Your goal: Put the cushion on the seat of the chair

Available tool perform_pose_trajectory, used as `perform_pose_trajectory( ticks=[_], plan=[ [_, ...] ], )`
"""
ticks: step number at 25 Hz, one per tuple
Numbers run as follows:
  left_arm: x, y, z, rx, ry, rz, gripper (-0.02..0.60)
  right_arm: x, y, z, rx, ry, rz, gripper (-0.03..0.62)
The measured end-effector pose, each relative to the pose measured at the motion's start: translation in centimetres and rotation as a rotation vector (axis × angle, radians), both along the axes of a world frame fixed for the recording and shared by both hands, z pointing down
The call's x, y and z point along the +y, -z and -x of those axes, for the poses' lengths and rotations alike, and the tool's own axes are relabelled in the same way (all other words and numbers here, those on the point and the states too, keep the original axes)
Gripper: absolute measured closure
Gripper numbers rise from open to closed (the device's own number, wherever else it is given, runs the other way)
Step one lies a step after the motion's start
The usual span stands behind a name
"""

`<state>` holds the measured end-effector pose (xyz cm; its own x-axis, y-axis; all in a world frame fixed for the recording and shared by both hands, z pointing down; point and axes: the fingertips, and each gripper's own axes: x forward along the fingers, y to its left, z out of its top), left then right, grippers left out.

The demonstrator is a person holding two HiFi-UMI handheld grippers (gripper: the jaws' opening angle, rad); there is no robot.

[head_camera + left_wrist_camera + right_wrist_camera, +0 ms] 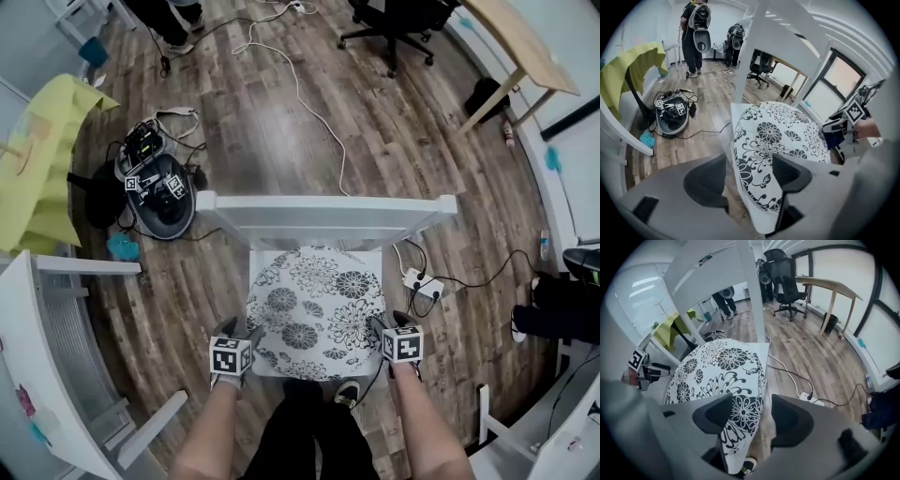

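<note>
A white cushion (314, 309) with a black flower print lies flat on the seat of a white chair (323, 211), whose backrest is on the far side. My left gripper (241, 330) is at the cushion's near left corner and my right gripper (392, 322) is at its near right corner. In the left gripper view the jaws of the left gripper (747, 180) stand wide apart with the edge of the cushion (773, 136) between them, not pinched. In the right gripper view the right gripper (752, 420) is likewise open astride the edge of the cushion (717, 366).
A dark round device (159, 192) with cables sits on the wood floor to the chair's left, beside a yellow cloth (42, 159). A power strip (422, 283) and a white cable (300, 94) lie to the right and beyond. White furniture (56, 356) stands at the near left.
</note>
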<state>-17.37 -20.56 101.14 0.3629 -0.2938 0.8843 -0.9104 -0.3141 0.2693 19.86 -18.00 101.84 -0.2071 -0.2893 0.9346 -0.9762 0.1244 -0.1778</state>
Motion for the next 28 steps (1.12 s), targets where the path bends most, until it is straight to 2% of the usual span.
perform_pose_trajectory(
  ticks=[2,6,10,12,15,17,19,24,28],
  plan=[
    [-0.1,1.9,-0.3,-0.002,0.002,-0.023,0.279,-0.5,1.6,0.3,-0.007,0.023,-0.014,0.333],
    [0.6,4.8,-1.0,-0.005,0.033,-0.015,0.279,-0.8,4.9,1.4,-0.025,0.058,-0.036,0.333],
    [-0.1,9.4,-3.3,0.039,-0.012,-0.072,0.296,-1.3,9.9,3.6,-0.047,0.104,-0.100,0.352],
    [-0.4,13.1,-5.0,0.076,-0.044,-0.133,0.342,-1.7,13.6,4.8,-0.063,0.131,-0.178,0.421],
    [-0.7,19.0,-6.8,0.125,-0.074,-0.243,0.444,-2.2,19.5,6.6,-0.124,0.153,-0.295,0.521],
    [-0.4,22.9,-7.6,0.150,-0.090,-0.307,0.514,-2.1,23.7,7.5,-0.163,0.176,-0.370,0.556],
    [0.0,27.1,-8.5,0.179,-0.104,-0.368,0.550,-2.1,28.1,8.4,-0.192,0.218,-0.459,0.577],
    [1.7,37.5,-10.4,0.282,-0.124,-0.522,0.571,-0.5,38.9,10.5,-0.259,0.335,-0.664,0.580],
    [3.5,44.7,-11.8,0.322,-0.170,-0.629,0.571,1.8,46.0,12.0,-0.303,0.418,-0.770,0.580]
  ],
)
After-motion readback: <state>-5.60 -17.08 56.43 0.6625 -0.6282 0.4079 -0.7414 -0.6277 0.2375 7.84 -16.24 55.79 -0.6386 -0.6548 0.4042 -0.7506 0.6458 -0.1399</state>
